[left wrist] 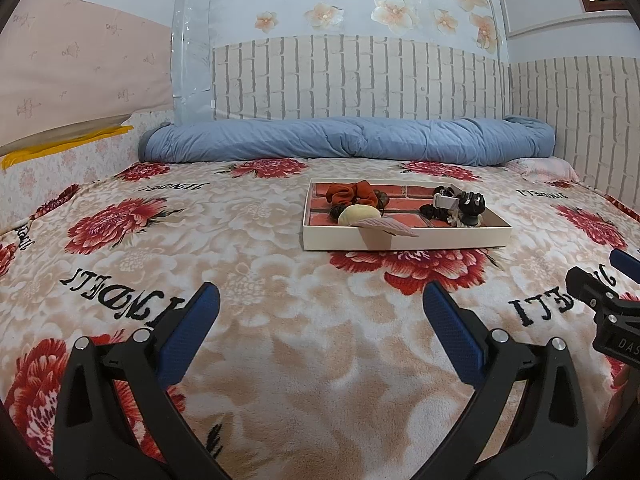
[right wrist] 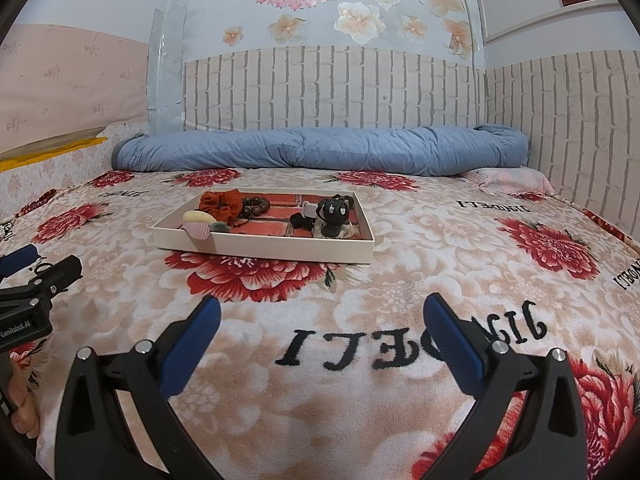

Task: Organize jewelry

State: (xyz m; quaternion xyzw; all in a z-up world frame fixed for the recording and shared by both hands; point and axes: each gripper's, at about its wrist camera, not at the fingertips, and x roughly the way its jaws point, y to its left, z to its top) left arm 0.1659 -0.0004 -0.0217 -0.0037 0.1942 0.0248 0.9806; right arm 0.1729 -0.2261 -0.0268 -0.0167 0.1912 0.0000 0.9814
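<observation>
1. The white tray (left wrist: pixel 404 240) is seen on the far middle of the bed, well apart from both grippers; its brick-patterned floor holds an orange scrunchie (left wrist: pixel 350 194), a bead bracelet (right wrist: pixel 253 207), a cream pad (left wrist: pixel 358 215), a black claw clip (left wrist: pixel 472 204) and smaller dark hair ties.
2. A pink ribbed piece (left wrist: pixel 386 229) is draped over the near wall of the tray; it could be knocked onto the blanket if that wall is brushed on approach.
3. The pieces at the left lie touching and partly stacked, so two could be lifted at once, or the bracelet dragged out by the scrunchie.
4. The tray looks light and rests on soft bedding; it could be tipped or pushed if pressed at one edge.
5. The left gripper (left wrist: pixel 320 308) is held low over the near bed with its fingers spread and nothing between them; the right gripper (right wrist: pixel 320 316) is likewise spread and empty, just to its right.
6. The plush floral blanket (left wrist: pixel 280 340) may swallow small dropped items, which could be lost against its busy red pattern.
7. A rolled blue quilt (left wrist: pixel 348 138) lies along the far edge, below brick-pattern wallpaper (left wrist: pixel 360 76) and flower decals (left wrist: pixel 394 12); a window corner is glimpsed at the upper right.
</observation>
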